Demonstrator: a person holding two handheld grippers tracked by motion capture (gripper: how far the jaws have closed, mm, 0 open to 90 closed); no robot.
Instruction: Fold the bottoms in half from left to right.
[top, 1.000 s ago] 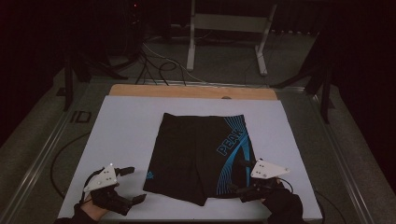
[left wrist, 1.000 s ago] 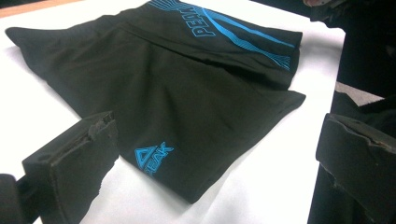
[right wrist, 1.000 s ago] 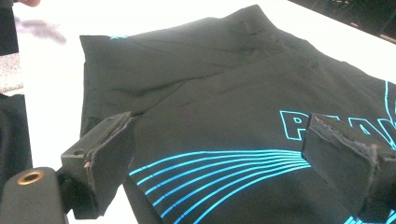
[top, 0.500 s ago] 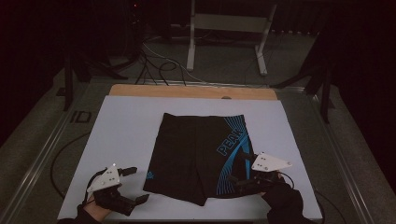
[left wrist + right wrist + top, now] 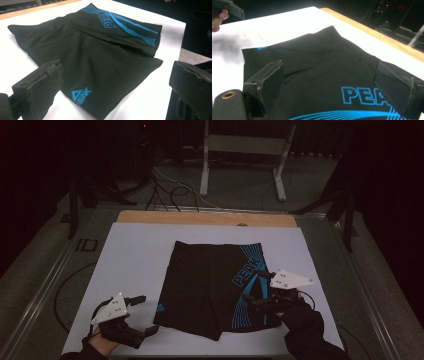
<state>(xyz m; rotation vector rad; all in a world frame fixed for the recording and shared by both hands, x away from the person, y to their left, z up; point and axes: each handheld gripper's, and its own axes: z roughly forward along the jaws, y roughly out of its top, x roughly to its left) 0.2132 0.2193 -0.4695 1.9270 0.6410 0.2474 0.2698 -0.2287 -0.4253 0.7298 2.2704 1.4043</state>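
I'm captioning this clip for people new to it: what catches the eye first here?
The black shorts with blue stripes and PEAK lettering, spread flat mid-way across the white table. Then the two open grippers at the near edge: the left gripper beside the shorts' left hem, the right gripper over the blue-striped side.

- The right gripper (image 5: 329,87) hangs over the black shorts (image 5: 317,62), jaws spread wide apart.
- Blue "PEA" lettering (image 5: 362,96) shows between them.
- The shorts lie on the white table (image 5: 294,22), near its wooden edge (image 5: 372,32).
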